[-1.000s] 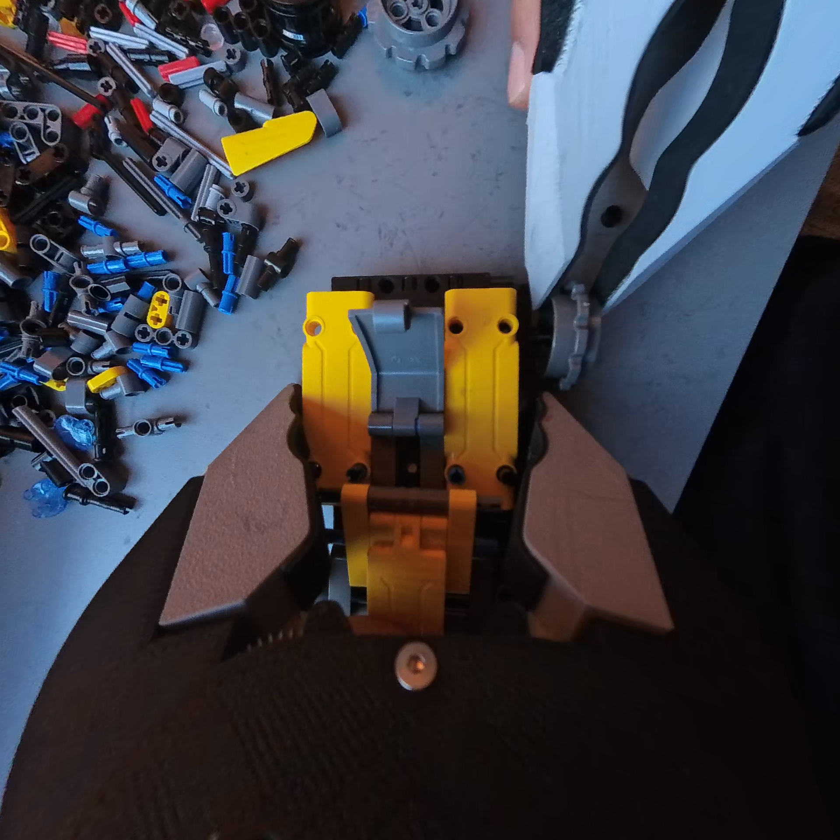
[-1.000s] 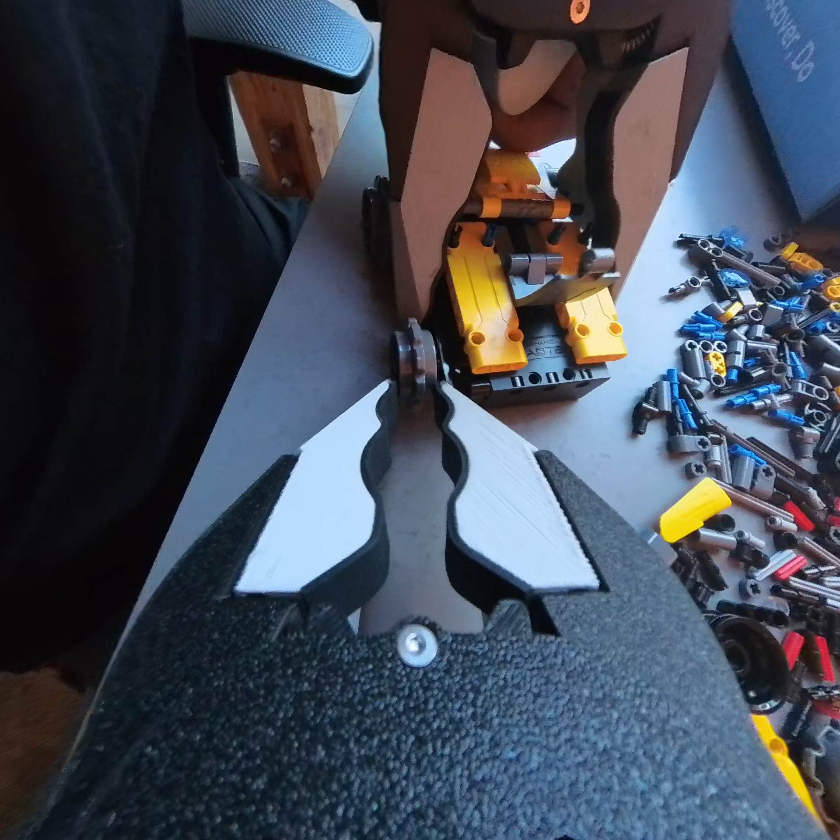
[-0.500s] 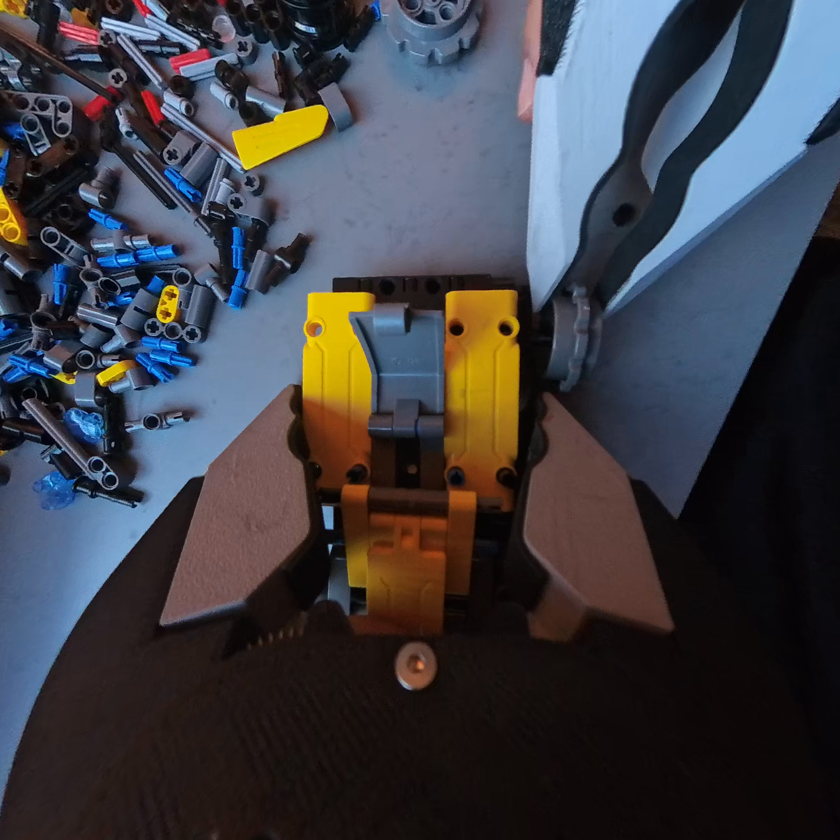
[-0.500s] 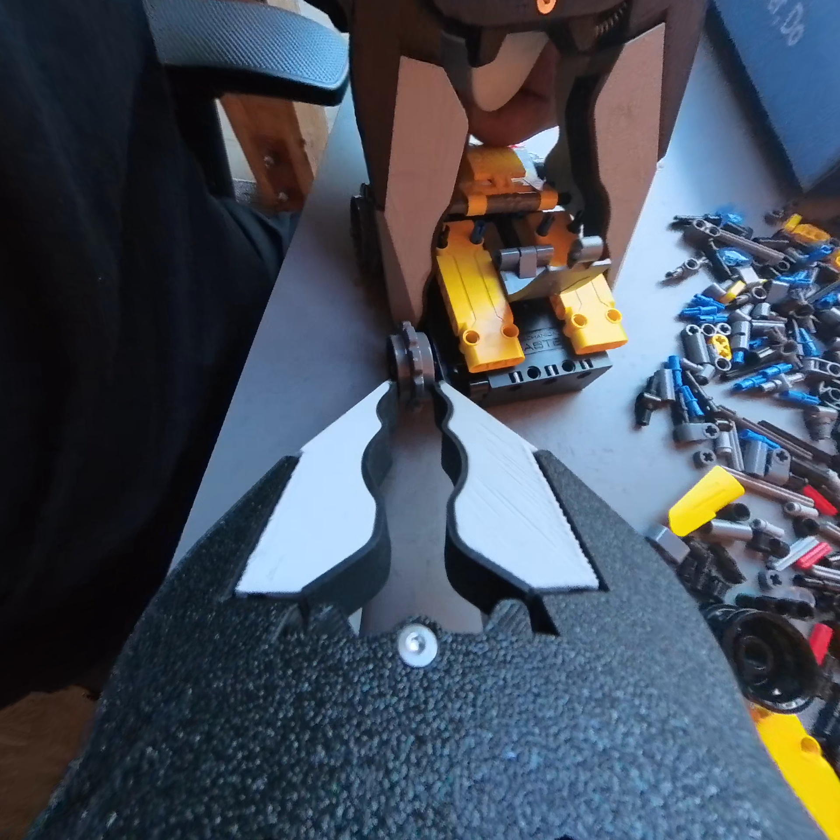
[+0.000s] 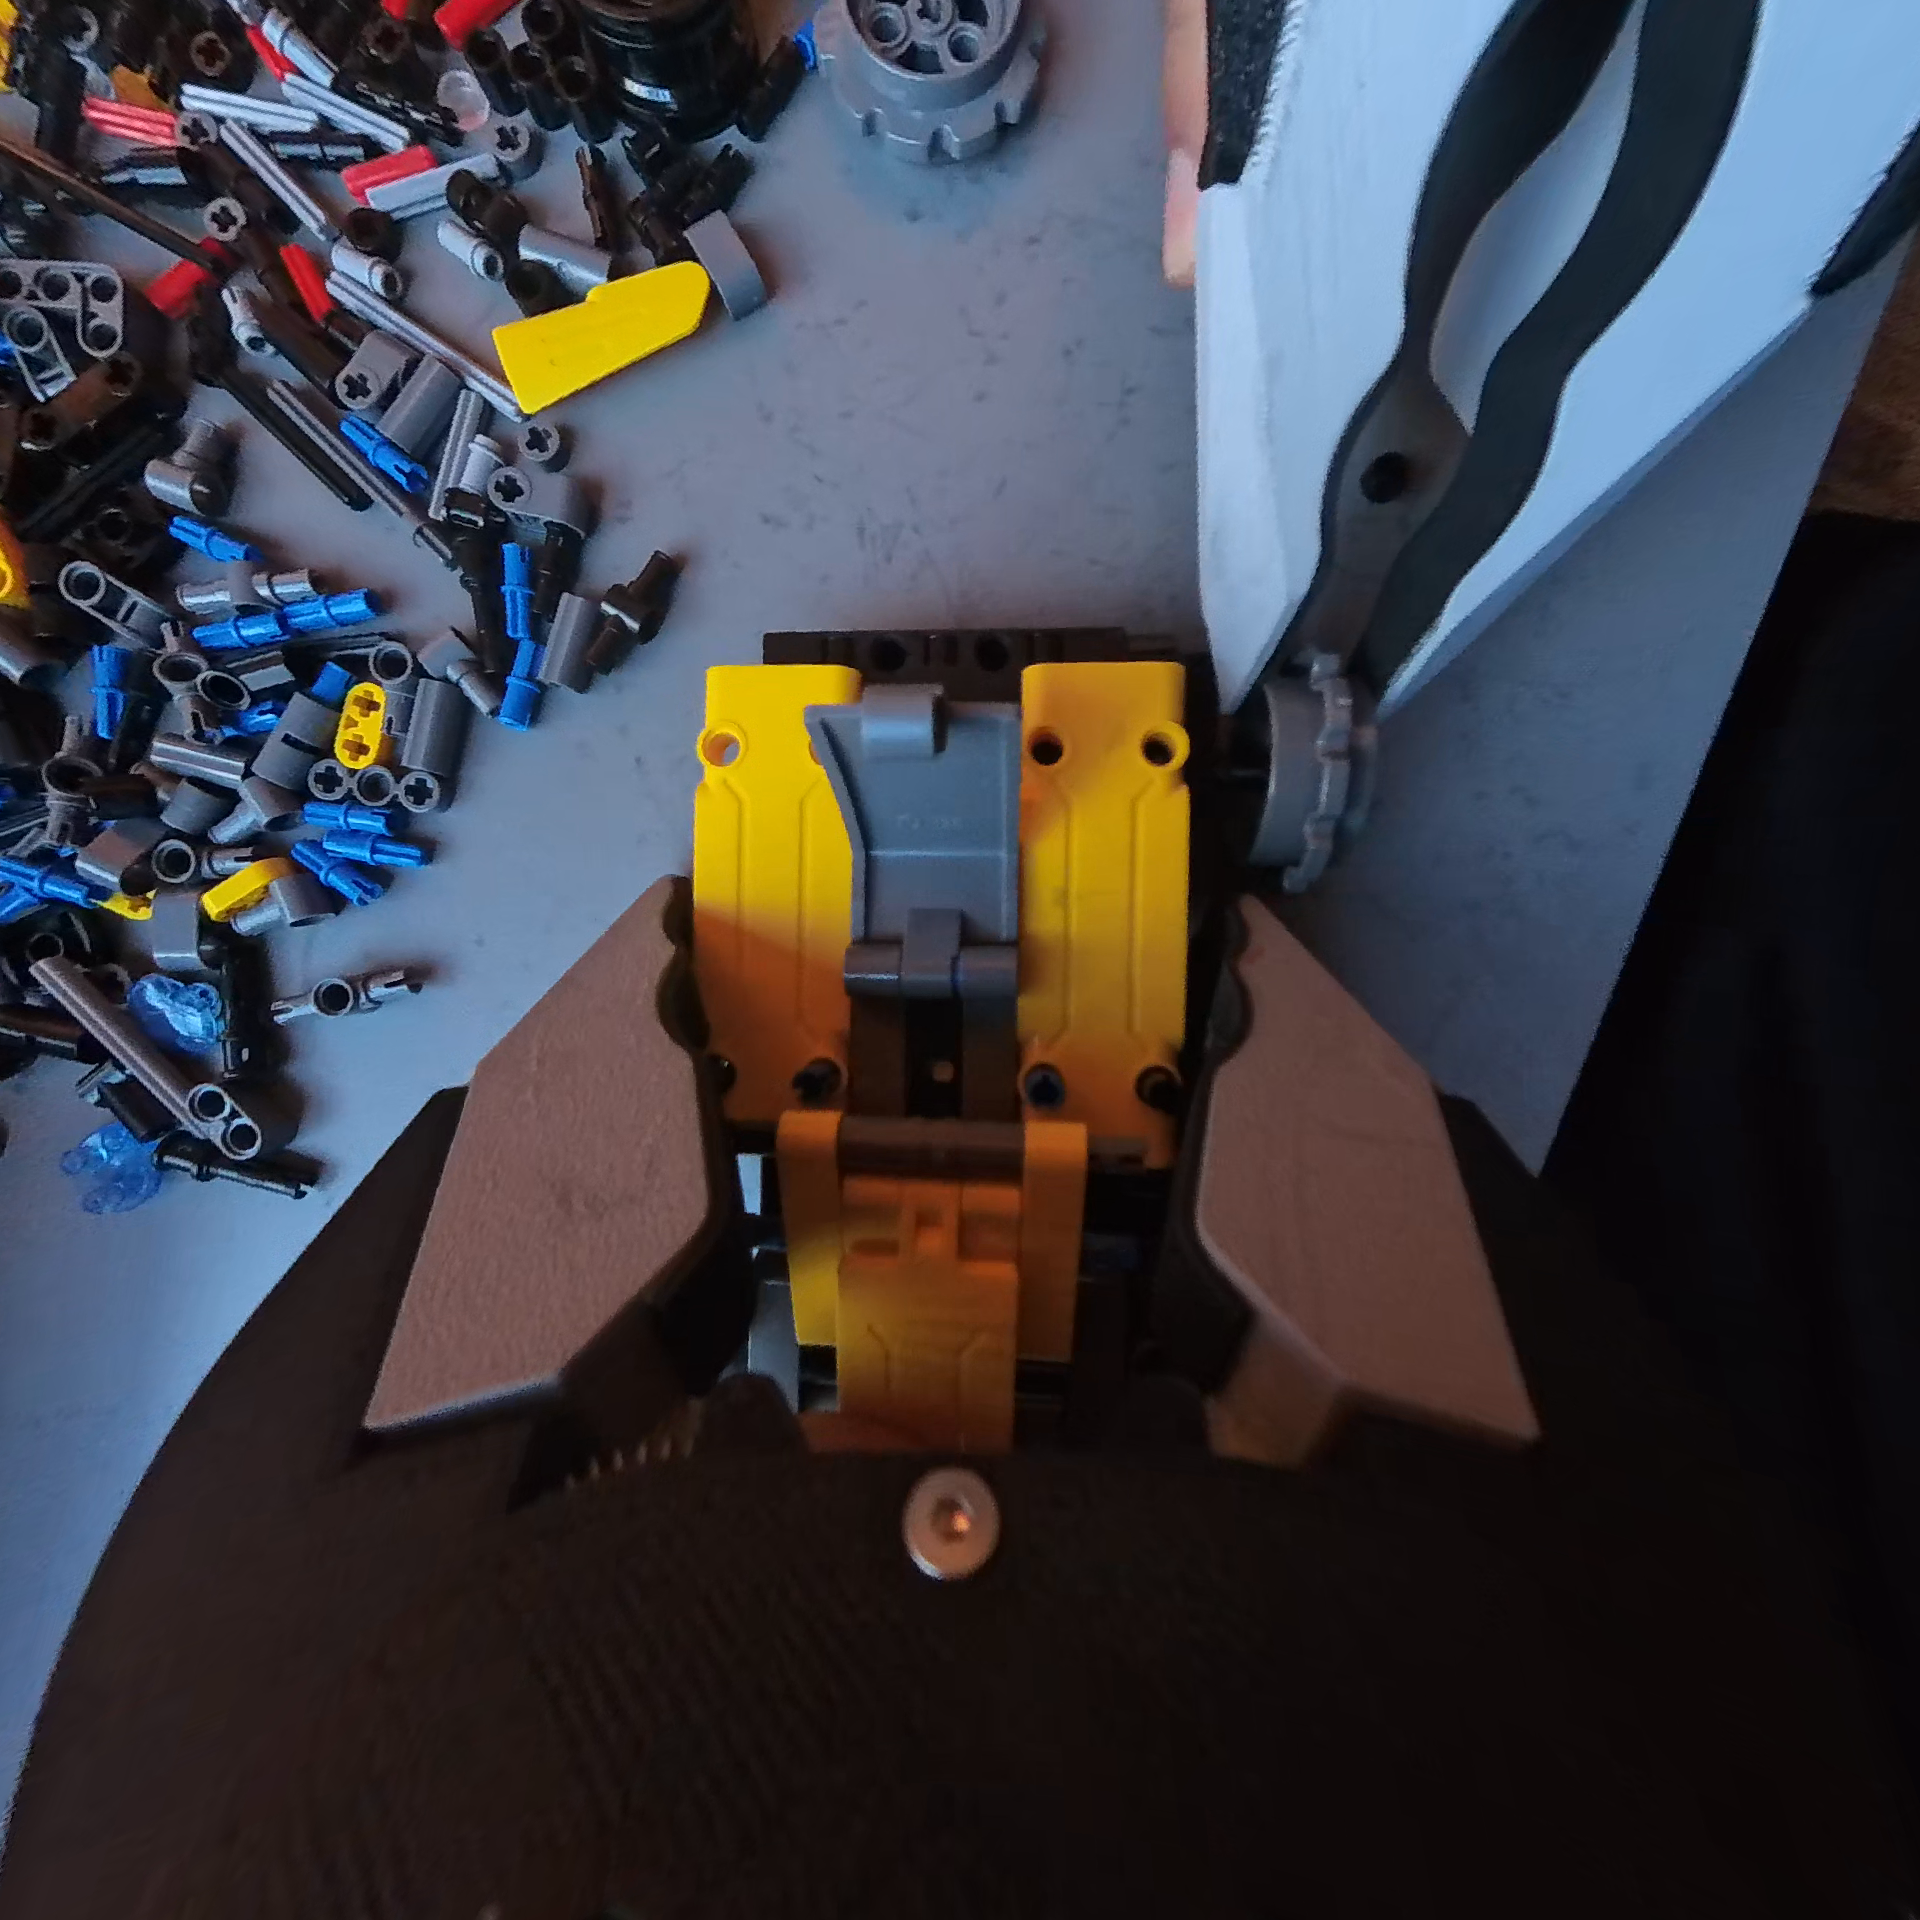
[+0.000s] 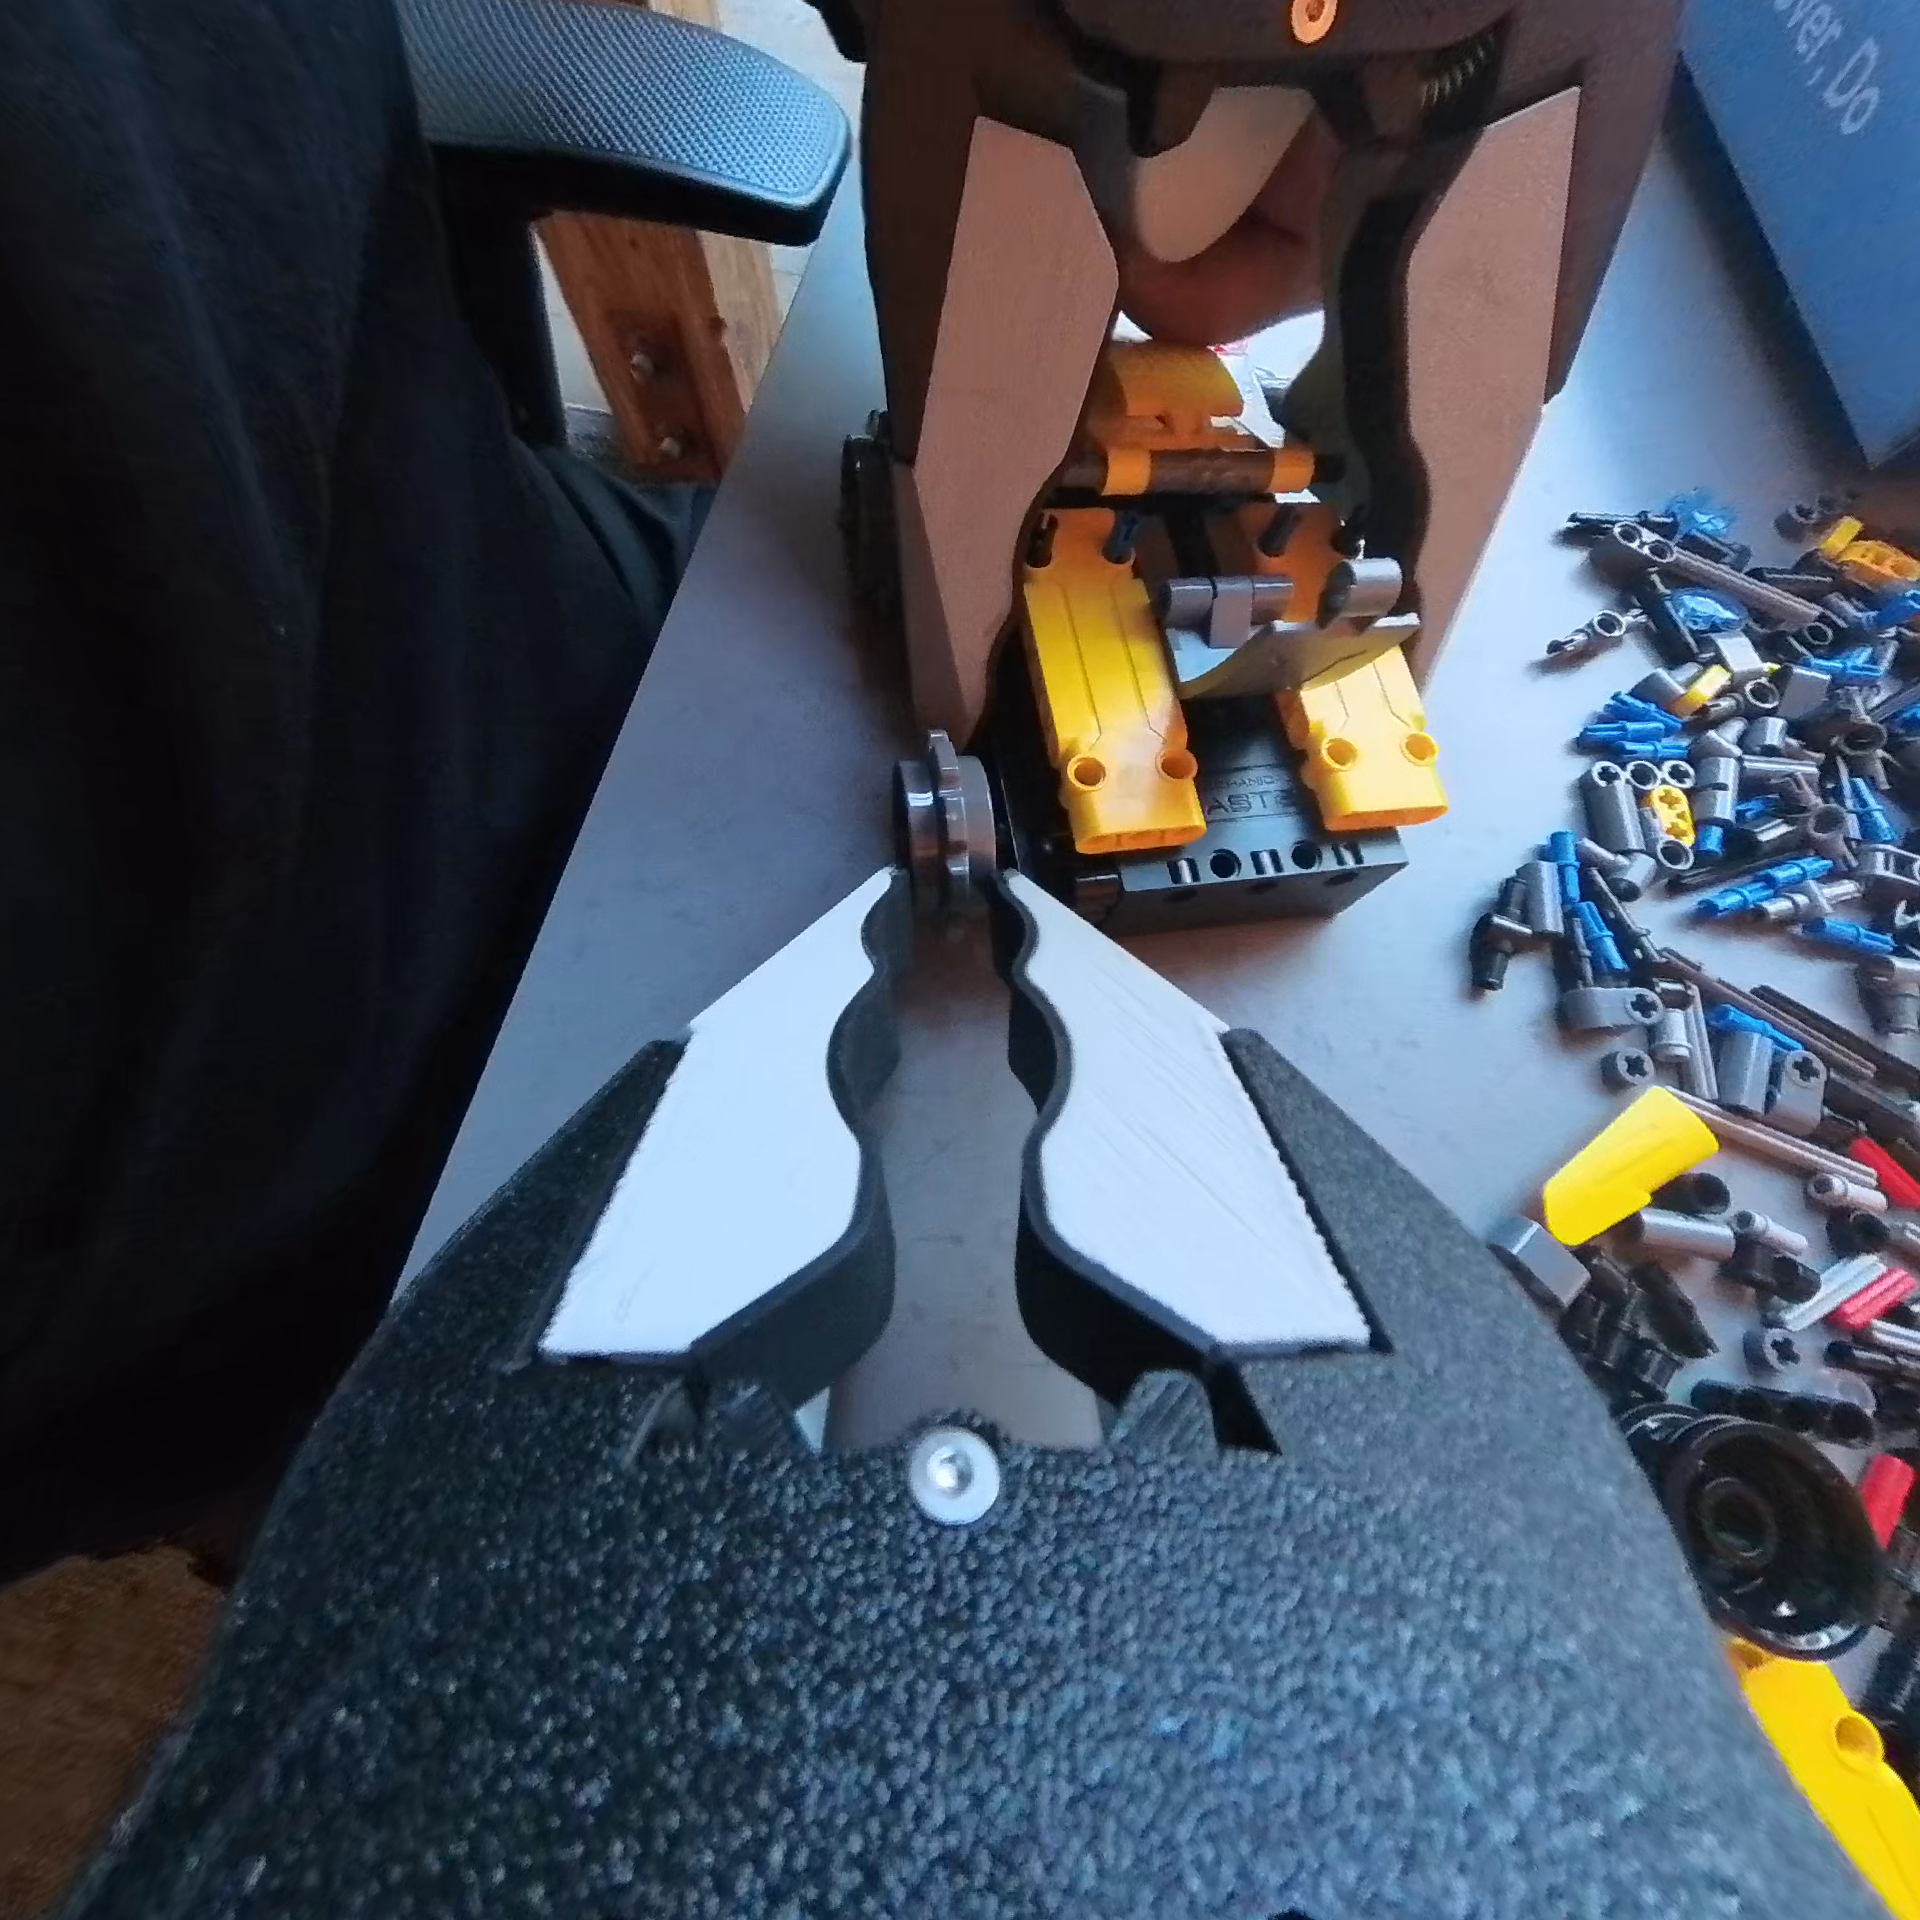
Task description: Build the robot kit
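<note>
- Yellow and black, the brick-built vehicle model sits on the grey counter, clamped at its flanks between the brown fingers of the left hand-held gripper; over the last second that clamp has not shifted, though the loose parts slide a little in the left wrist view, so the model and both tools have moved slightly together.
- Right hand-held gripper, with its white fingers, stays closed at the tips on a small grey wheel hub; the hub remains pressed against the model's side, near its front corner, much as it was a second ago.
- Whether the hub is already seated on an axle cannot be told; the joint is hidden behind the hub.
- To the model's other side a heap of loose pins and connectors spreads over the counter: blue pins, grey and black sleeves, red pieces, a yellow panel piece, a grey round hub at the far edge and a black tyre.
- Dark clothing and a chair armrest lie just past the counter's edge beside the right hand-held gripper; a blue box stands at the far corner.
</note>
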`<state>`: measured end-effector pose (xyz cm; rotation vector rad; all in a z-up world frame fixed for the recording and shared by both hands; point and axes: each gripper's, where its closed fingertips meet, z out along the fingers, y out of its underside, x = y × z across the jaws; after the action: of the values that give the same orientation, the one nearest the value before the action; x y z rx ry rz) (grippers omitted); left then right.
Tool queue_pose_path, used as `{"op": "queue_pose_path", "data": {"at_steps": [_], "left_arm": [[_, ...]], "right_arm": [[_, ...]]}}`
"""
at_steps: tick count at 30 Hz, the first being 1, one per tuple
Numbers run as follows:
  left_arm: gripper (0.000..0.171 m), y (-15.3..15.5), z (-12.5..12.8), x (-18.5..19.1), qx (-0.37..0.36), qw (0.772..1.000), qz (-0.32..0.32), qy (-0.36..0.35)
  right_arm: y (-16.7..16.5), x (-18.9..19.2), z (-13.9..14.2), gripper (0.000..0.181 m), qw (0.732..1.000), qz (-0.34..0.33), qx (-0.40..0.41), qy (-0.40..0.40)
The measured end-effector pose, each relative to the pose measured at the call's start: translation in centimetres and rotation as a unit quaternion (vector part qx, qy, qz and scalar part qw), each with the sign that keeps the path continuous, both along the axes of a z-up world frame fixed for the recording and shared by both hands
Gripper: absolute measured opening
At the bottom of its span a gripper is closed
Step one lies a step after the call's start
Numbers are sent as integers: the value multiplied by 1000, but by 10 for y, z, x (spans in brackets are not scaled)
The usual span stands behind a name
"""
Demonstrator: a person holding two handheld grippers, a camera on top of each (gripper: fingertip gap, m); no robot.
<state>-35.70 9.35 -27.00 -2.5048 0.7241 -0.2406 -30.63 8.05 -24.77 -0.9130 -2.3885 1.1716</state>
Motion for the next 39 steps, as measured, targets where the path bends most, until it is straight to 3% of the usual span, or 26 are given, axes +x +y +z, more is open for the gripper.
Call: {"op": "queue_pose_path", "data": {"at_steps": [7, 11, 15, 19, 21, 23, 29, 32, 39], "left_arm": [[96, 1, 1, -1, 4, 1000, 9, -1], [97, 2, 3, -3, 15, 1000, 16, -3], [97, 2, 3, -5, 18, 1000, 20, -1], [97, -8, 1, -14, 0, 1000, 15, 10], [97, -11, 1, -14, 4, 1000, 17, 8], [96, -11, 1, -14, 6, 1000, 21, 8], [96, -10, 0, -16, -1, 999, 40, 15], [96, -11, 0, -16, -1, 999, 49, 16], [96, -11, 1, -15, 3, 999, 47, 10]], "right_arm": [[2, 1, 1, 16, 1000, 8, 1, -2], [0, 4, 5, 30, 1000, 24, -13, -14], [4, 2, 8, 28, 995, 12, -77, -57], [46, -12, 42, 16, 989, -70, -134, -7], [85, -32, 56, 17, 987, -130, -75, 54], [112, -55, 53, 14, 989, -137, 18, 55], [123, -109, 12, 10, 970, 7, 241, -3], [123, -110, -6, 9, 951, 86, 293, -45], [117, -105, -22, 0, 925, 173, 317, -114]]}}
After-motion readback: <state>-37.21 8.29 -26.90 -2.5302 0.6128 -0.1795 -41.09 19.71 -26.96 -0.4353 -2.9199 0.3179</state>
